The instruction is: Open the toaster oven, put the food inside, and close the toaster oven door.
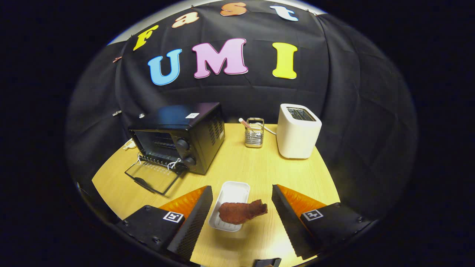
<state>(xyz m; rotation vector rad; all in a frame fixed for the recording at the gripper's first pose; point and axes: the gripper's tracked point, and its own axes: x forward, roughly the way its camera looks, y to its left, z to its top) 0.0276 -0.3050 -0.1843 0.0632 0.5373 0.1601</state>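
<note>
hand-held gripper (242,218): fingers wide apart, holding nothing | meat (241,212): between them, overhanging the tray (232,194) | oven (182,137): beyond the tray to the left, door (152,178) down flat | risk: uneven pinch — meat slips, or tray skids across the table (259,167)

glossy toaster oven (178,137) (glass door), wood-grain table (241,167)

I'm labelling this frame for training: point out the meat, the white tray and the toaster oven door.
meat (241,211), gripper view, middle of the piece
white tray (233,191), gripper view, bare far end
toaster oven door (153,177), gripper view, glass pane, lying open
</note>
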